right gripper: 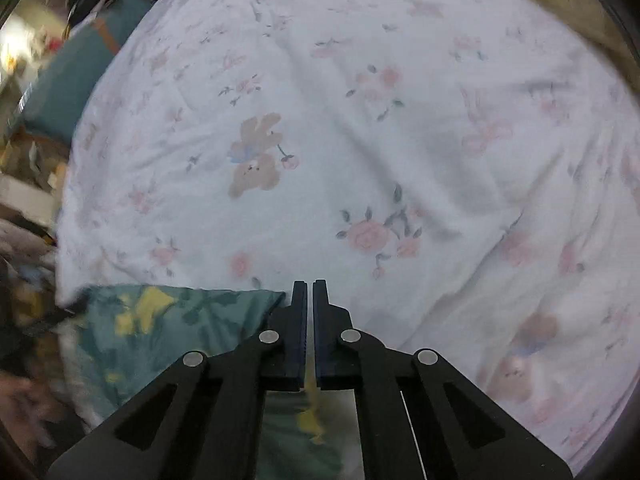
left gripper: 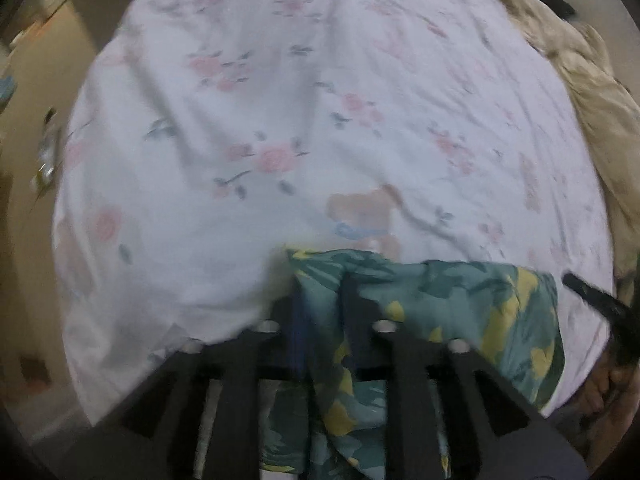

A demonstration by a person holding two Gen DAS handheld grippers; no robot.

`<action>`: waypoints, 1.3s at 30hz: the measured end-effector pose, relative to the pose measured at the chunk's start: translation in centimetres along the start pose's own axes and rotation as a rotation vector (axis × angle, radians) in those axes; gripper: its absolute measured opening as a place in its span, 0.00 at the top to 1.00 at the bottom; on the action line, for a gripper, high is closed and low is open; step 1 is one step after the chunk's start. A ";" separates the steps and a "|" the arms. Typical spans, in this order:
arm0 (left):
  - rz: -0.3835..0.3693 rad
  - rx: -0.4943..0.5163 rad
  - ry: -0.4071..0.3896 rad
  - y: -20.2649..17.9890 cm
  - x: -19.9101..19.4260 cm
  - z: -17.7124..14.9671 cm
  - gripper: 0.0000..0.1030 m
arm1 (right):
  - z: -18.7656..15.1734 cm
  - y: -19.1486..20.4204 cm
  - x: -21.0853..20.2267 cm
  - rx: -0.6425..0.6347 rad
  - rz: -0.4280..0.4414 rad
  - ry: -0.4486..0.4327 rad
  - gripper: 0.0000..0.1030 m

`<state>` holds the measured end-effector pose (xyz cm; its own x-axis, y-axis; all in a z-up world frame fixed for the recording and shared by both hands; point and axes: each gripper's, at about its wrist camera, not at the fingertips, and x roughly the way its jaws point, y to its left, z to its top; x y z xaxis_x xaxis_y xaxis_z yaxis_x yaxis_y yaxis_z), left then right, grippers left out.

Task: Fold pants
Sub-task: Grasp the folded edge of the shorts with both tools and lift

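Pants [left gripper: 460, 300]: teal with yellow floral print, at the near edge of the bed [left gripper: 280, 120], stretched between both grippers. Left gripper [left gripper: 322, 292]: low, pointing across the bed, clamped on a bunched fold. Right gripper [right gripper: 310, 292]: level, jaws nearly together, pinching the fabric edge.

The pants [left gripper: 460, 300] are thin, soft cloth — matt teal with yellow print. Beneath them the bedsheet [left gripper: 320, 100] is matt, wrinkled cotton-like cloth. Both tools, left [left gripper: 320, 300] and right [right gripper: 308, 292], look matt black plastic — with shiny metal pins.
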<state>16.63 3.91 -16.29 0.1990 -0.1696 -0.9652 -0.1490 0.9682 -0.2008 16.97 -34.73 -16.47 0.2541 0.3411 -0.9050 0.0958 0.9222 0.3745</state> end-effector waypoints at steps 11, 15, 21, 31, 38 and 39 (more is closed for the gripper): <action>-0.096 0.331 -0.082 -6.9 -2.0 -5.8 0.57 | -5.8 11.2 0.1 -0.420 0.180 0.068 0.93; -0.001 0.317 0.072 -5.1 1.0 -7.3 0.58 | -8.4 10.0 3.8 -0.497 -0.043 0.202 0.98; 0.085 0.235 0.017 -2.4 -1.9 -6.1 0.58 | -6.9 5.8 0.9 -0.371 -0.082 0.186 0.99; 0.137 0.120 -0.128 1.4 -2.3 -0.3 0.22 | 0.0 1.3 -0.1 -0.070 0.104 0.057 0.40; -0.011 0.173 -0.014 -0.2 1.2 0.3 0.70 | 0.4 2.7 3.8 -0.162 0.064 0.134 0.44; -0.037 0.204 -0.005 -0.7 1.2 0.4 0.91 | 0.4 2.7 4.1 -0.175 0.060 0.133 0.52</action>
<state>17.32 3.06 -17.23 0.2055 -0.2054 -0.9569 0.0574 0.9786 -0.1977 18.64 -30.87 -19.10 0.1245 0.4065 -0.9052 -0.0866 0.9132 0.3982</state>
